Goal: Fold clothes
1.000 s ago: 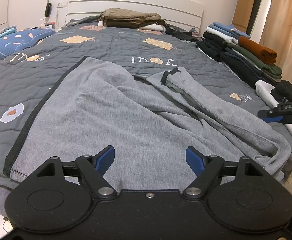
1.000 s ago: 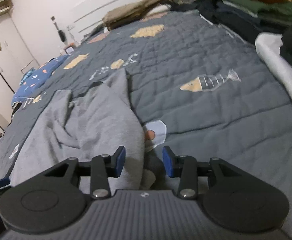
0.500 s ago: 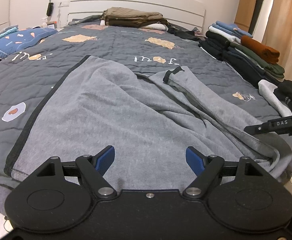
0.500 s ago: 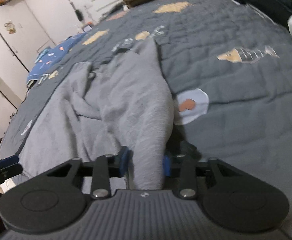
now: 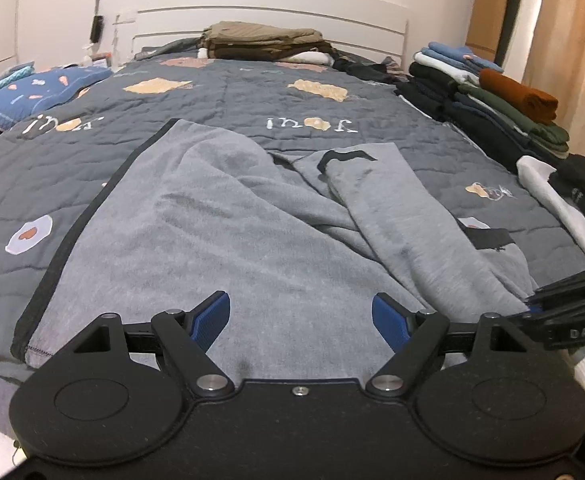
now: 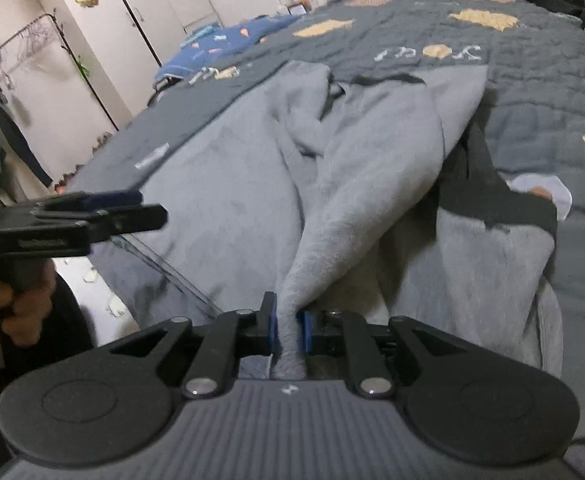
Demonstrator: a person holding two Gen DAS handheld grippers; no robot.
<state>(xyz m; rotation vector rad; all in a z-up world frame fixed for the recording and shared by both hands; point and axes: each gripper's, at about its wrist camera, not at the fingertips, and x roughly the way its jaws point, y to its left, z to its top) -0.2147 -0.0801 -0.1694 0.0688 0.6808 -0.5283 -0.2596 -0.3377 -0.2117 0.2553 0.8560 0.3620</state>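
- Right gripper (image 6: 288, 330) is clamped on a bunched fold of the grey fleece sweatshirt with black trim (image 5: 252, 240), which lies spread on the dark grey quilted bedspread (image 5: 232, 96).
- Left gripper (image 5: 300, 314) hovers over the near hem, blue pads wide apart, holding nothing.
- Risk: with only one corner pinched, a pull could drag the whole body and rumple it (the loose sleeve (image 5: 392, 208) would follow).
- No containers here, only folded stacks (image 5: 492, 96) along the bed's edge.
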